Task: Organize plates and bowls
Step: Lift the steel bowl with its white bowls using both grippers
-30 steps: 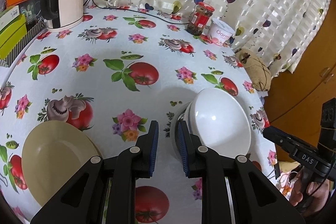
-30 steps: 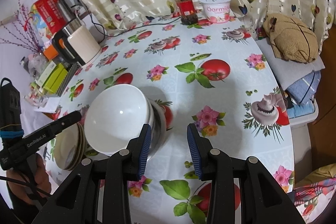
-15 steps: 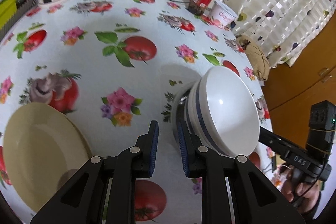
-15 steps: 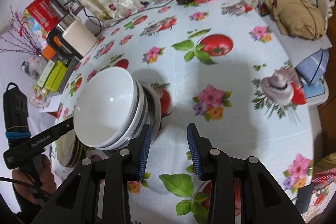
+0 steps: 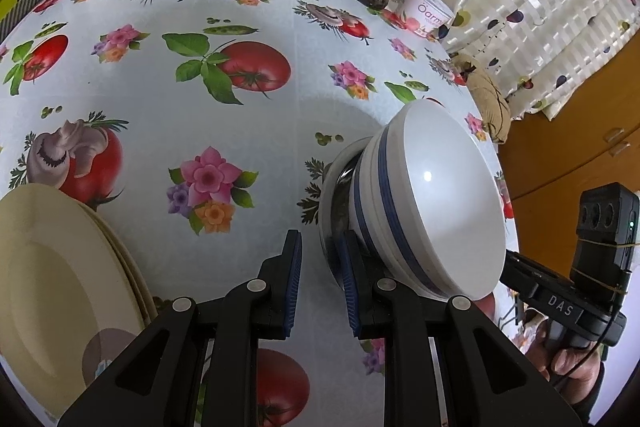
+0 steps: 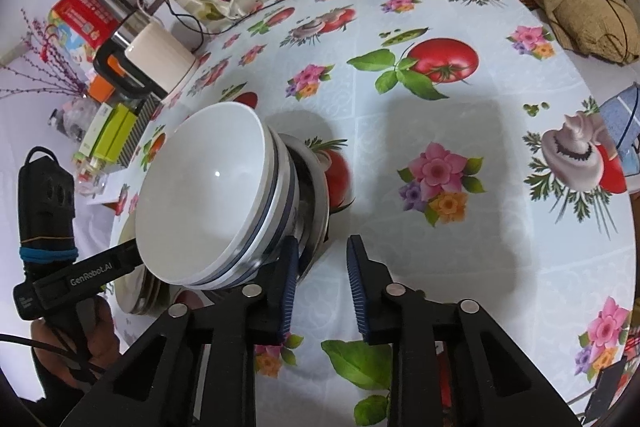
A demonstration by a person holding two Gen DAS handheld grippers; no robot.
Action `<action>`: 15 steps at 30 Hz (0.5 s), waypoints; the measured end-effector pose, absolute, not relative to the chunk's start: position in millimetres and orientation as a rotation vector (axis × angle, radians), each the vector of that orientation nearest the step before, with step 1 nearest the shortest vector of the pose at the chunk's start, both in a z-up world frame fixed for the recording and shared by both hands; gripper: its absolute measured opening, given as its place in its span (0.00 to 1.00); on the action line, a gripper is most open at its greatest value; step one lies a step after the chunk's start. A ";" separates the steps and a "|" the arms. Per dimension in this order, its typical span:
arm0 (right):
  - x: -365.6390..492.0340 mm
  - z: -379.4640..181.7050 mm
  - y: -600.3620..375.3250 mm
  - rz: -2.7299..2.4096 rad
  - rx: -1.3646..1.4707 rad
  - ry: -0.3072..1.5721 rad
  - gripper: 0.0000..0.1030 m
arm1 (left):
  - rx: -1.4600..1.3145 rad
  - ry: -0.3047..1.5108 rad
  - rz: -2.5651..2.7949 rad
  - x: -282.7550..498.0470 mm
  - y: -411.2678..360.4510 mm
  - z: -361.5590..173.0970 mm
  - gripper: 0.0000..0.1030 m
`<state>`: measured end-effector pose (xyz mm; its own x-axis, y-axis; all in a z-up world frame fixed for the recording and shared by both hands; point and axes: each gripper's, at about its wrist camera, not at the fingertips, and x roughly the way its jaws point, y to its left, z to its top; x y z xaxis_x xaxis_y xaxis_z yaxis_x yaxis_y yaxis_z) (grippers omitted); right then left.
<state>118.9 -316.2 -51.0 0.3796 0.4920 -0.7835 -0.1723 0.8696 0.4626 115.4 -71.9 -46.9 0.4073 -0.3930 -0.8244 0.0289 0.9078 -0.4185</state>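
Centrally, a stack of white bowls [image 5: 432,203] with blue bands is being shown resting on the flowered tablecloth [image 5: 240,131], nested on a darker bowl at the bottom. Cream plates [image 5: 60,279] are being seen piled just beside it, at the table's near edge. Both tools are being pointed steeply downward, one on each side of the bowls. The left gripper [image 5: 320,283] is being held nearly closed with only tablecloth in the narrow gap. The right gripper [image 6: 322,287] has just been closing, nothing being clamped between its pads
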 end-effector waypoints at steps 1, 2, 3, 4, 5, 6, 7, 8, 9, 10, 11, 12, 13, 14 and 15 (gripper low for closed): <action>119.6 -51.4 -315.7 0.437 0.332 1.106 0.20 | -0.366 1.126 -0.275 115.7 -72.0 -47.6 0.20; 120.7 -51.6 -315.5 0.440 0.335 1.106 0.19 | -0.366 1.128 -0.278 116.0 -72.8 -48.8 0.19; 121.6 -51.8 -315.0 0.442 0.336 1.106 0.17 | -0.369 1.131 -0.285 116.6 -73.9 -50.2 0.18; 122.3 -51.9 -314.5 0.445 0.338 1.105 0.17 | -0.371 1.136 -0.289 117.0 -74.2 -51.3 0.18; 122.9 -52.4 -313.9 0.451 0.344 1.106 0.16 | -0.372 1.144 -0.297 117.7 -75.8 -53.1 0.17; 123.4 -53.2 -312.9 0.456 0.348 1.110 0.15 | -0.370 1.145 -0.300 117.6 -77.1 -54.2 0.16; 124.0 -54.5 -311.5 0.462 0.350 1.116 0.16 | -0.368 1.143 -0.301 117.4 -77.5 -53.9 0.15; 124.3 -55.0 -310.6 0.462 0.347 1.116 0.16 | -0.366 1.142 -0.305 117.4 -78.1 -53.5 0.13; 124.5 -54.6 -310.7 0.463 0.347 1.115 0.16 | -0.363 1.140 -0.308 117.4 -78.8 -53.0 0.13; 124.8 -54.7 -311.1 0.462 0.349 1.115 0.15 | -0.355 1.137 -0.307 117.3 -79.4 -52.6 0.13; 124.7 -54.9 -311.3 0.462 0.351 1.114 0.15 | -0.350 1.132 -0.306 117.2 -80.0 -52.3 0.13; 124.7 -55.1 -311.3 0.462 0.352 1.113 0.15 | -0.347 1.129 -0.305 117.0 -80.4 -52.0 0.13; 124.6 -55.2 -311.1 0.461 0.353 1.112 0.15 | -0.344 1.126 -0.305 116.5 -80.6 -51.7 0.13; 124.4 -54.9 -310.6 0.460 0.349 1.110 0.14 | -0.341 1.122 -0.305 115.7 -80.6 -51.1 0.13; 124.0 -54.4 -309.9 0.457 0.342 1.106 0.14 | -0.340 1.118 -0.306 114.8 -80.5 -50.5 0.13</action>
<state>124.0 -309.9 -54.4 0.3713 0.5138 -0.7734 -0.1821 0.8571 0.4819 114.8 -80.5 -50.5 0.4063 -0.4050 -0.8191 0.0686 0.9074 -0.4147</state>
